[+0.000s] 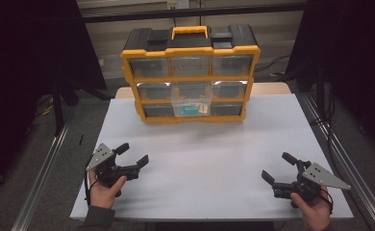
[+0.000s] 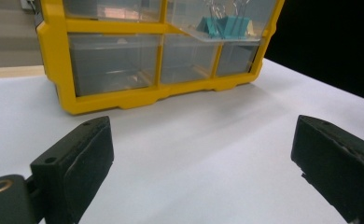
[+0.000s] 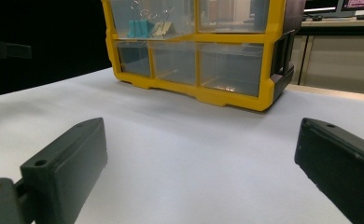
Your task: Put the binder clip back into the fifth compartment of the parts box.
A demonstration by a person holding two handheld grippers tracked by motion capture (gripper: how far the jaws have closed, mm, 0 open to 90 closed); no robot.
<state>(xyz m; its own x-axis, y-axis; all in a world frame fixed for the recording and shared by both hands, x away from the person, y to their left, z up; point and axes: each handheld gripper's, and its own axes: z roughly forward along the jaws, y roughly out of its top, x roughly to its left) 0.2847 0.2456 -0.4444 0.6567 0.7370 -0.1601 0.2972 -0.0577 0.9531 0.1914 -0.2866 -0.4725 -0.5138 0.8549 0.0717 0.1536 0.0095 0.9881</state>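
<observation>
A yellow and black drawer box point(image 1: 190, 72) is placed at the far middle of the white worktop point(image 1: 214, 163). Its middle clear drawer point(image 1: 191, 98), pulled out, holds teal clips point(image 1: 190, 110). The left gripper point(image 1: 133, 154) and right gripper point(image 1: 278, 167) are held with jaws open, empty.

no readable text, labels, brands or numbers, organiser point(image 1: 190, 72) drawers unmarked, distant screen illegible

Left gripper point(image 1: 133, 154) and right gripper point(image 1: 278, 166) hover low, well apart, jaws wide.
</observation>
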